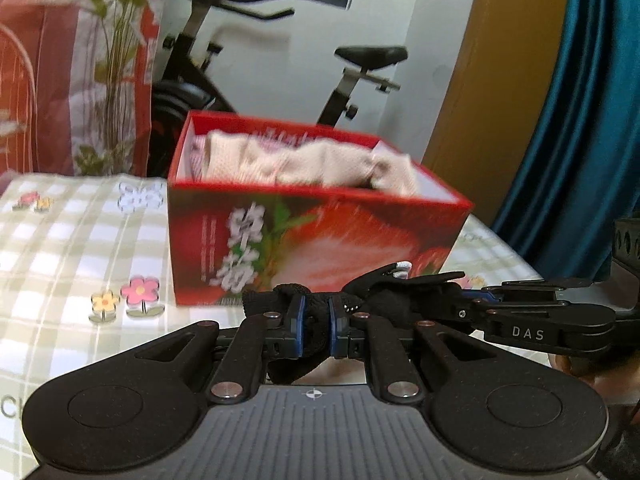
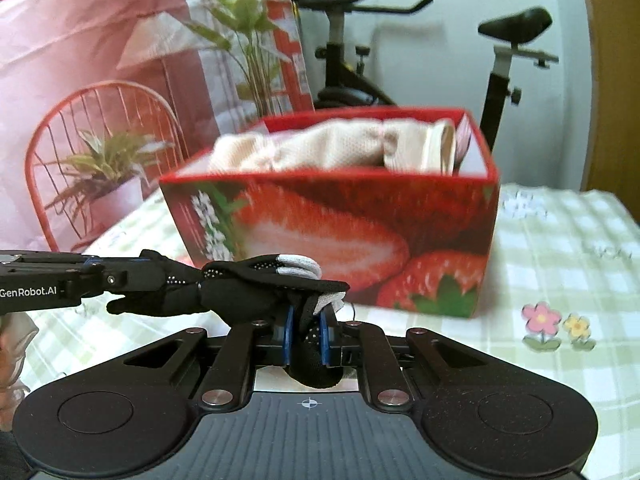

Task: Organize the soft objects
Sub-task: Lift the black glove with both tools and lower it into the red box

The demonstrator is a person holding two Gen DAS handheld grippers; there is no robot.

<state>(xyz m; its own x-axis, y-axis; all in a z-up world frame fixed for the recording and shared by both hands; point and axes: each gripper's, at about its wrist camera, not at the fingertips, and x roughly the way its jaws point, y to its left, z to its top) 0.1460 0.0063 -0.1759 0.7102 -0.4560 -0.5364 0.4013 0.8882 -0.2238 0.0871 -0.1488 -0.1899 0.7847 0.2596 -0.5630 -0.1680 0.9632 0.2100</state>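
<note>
A black glove with grey fingertips (image 2: 248,284) is stretched between both grippers just above the table, in front of a red strawberry-print box (image 1: 320,240). My left gripper (image 1: 317,330) is shut on one end of the glove (image 1: 384,300). My right gripper (image 2: 306,338) is shut on the other end. The right gripper shows from the right in the left wrist view (image 1: 472,302); the left gripper shows from the left in the right wrist view (image 2: 96,270). The box (image 2: 332,236) holds beige folded cloths (image 1: 312,164), also in the right wrist view (image 2: 332,152).
The table has a green checked cloth with flower prints (image 1: 80,240). A pink printed backdrop (image 2: 80,80) hangs at the back left. An exercise bike (image 1: 360,60) stands behind the box. A blue curtain (image 1: 580,120) hangs at the right.
</note>
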